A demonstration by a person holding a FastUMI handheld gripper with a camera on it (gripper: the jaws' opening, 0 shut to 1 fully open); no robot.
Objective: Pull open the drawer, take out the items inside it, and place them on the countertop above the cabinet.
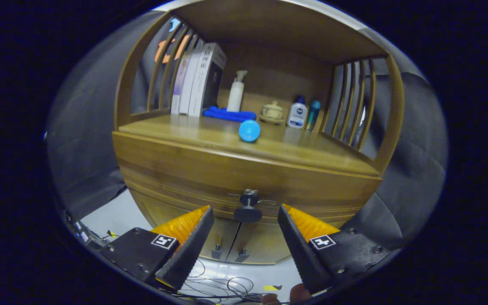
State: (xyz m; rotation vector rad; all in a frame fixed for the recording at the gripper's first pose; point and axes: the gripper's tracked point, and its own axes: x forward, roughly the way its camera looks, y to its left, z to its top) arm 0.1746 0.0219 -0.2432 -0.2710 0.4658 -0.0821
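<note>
A wooden cabinet stands ahead with its drawer front [210,169] closed. A dark round knob [248,212] sticks out from the drawer's middle. My gripper [246,212] is open, and the knob sits between the two fingertips without either one touching it. Above the drawer is the countertop [193,135], with a round blue object [249,130] lying near its front. What is inside the drawer is hidden.
At the back of the countertop stand several books [197,80], a white pump bottle [236,91], a blue cloth [227,114], a small ceramic pot [272,112] and two small bottles [298,112]. Slatted side rails [354,106] flank it. Cables [227,286] lie on the floor below.
</note>
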